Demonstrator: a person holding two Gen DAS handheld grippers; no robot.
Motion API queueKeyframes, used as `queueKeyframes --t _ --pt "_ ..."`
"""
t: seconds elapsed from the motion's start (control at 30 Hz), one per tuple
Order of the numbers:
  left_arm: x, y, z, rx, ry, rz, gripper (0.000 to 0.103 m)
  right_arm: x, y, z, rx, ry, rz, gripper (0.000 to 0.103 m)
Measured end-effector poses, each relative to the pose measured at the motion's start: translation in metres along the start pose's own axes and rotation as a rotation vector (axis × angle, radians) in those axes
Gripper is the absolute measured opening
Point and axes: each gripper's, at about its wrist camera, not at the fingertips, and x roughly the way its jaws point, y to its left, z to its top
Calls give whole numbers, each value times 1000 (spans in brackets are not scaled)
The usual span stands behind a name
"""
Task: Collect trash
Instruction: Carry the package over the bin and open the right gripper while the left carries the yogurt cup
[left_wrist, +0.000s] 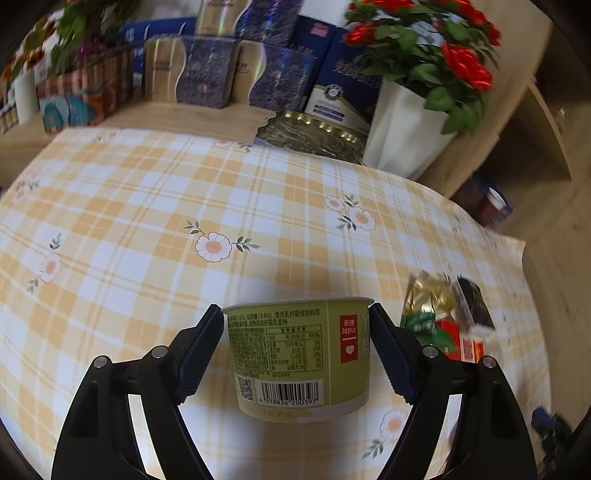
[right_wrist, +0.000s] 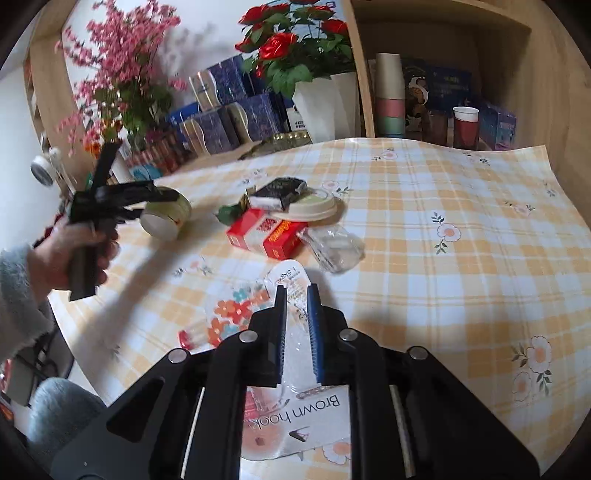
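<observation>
My left gripper (left_wrist: 297, 314) is shut on a green yogurt cup (left_wrist: 299, 354), held off the checked tablecloth (left_wrist: 184, 192); it also shows in the right wrist view (right_wrist: 166, 214), held by a hand at the left. My right gripper (right_wrist: 297, 291) is shut on a clear plastic "Brown hook" package (right_wrist: 295, 413) with flower print. A trash pile lies mid-table: a red carton (right_wrist: 266, 234), a dark packet (right_wrist: 277, 190), a beige cup lid (right_wrist: 310, 208) and a crumpled clear plastic cup (right_wrist: 334, 247). The pile shows at the right in the left wrist view (left_wrist: 450, 317).
Blue and gold boxes (left_wrist: 207, 74), a rose plant in a white pot (left_wrist: 402, 125), a gold tray (left_wrist: 314, 133) and a basket (left_wrist: 85, 92) line the table's back. A shelf with stacked cups (right_wrist: 388, 96) stands at the right.
</observation>
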Motion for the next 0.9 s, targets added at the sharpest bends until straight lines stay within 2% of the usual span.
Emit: queueKeyframes --t 0.1,0.3,0.53,0.67,0.9 --pt "-12 -1 -11 16 -14 -13 78 10 1 -3 -1 38 17 15" --pt "-49 -4 -35 34 -76 -62 78 33 5 -5 -80 100 -15 21" --pt "-88 -8 -66 12 -119 -135 78 58 5 -9 -102 152 6 19" --pt "-109 -15 -86 39 -145 -144 78 51 9 -9 -120 124 18 11" --pt "-151 -31 -112 97 -190 -158 78 16 14 -11 -110 30 5 11"
